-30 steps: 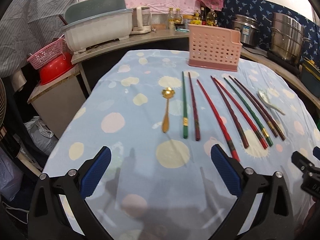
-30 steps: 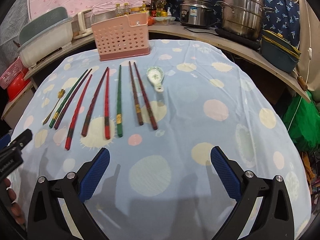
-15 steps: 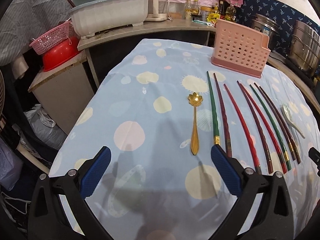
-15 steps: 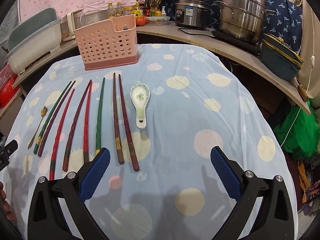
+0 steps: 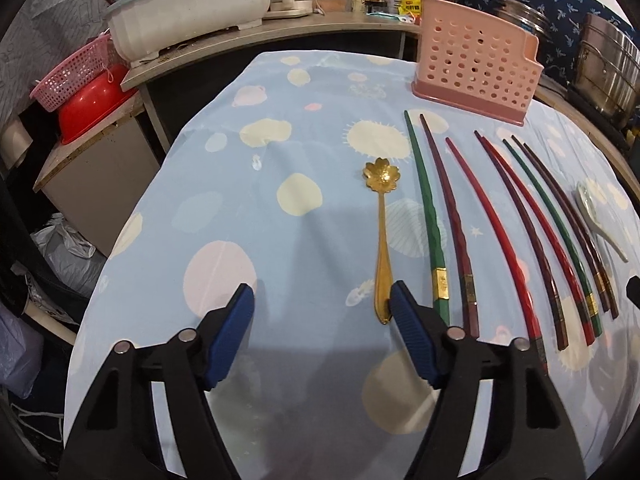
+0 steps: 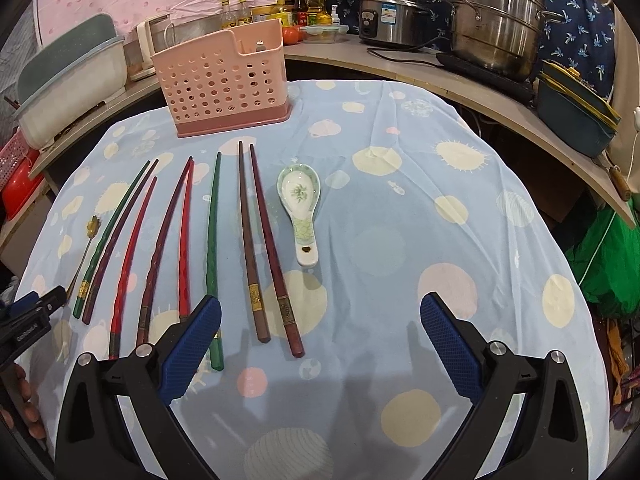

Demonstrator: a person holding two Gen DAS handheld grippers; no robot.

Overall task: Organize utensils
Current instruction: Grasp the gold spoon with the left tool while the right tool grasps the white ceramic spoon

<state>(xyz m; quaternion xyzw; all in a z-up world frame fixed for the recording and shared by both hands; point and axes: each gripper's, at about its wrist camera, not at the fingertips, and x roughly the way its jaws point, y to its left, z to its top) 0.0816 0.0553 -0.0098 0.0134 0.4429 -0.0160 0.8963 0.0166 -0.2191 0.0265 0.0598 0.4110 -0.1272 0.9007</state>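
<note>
Eight chopsticks in a row mid-table | one gold flower spoon at their left end, one ceramic soup spoon at the right | one pink holder by the far edge | left gripper angled down, jaws just narrowing (nothing pinched), right pad beside the gold handle | right gripper spread wide, empty.

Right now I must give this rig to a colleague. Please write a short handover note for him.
Left tongs: open, just been closing; right pad at the gold spoon handle end, no grip.
Right tongs: open, empty, over the chopsticks' near ends.
Things: chopsticks in a row on the tablecloth, gold spoon at their left, ceramic spoon at their right, pink holder behind.
Done: nothing seen in the holder.
Left: everything.
</note>
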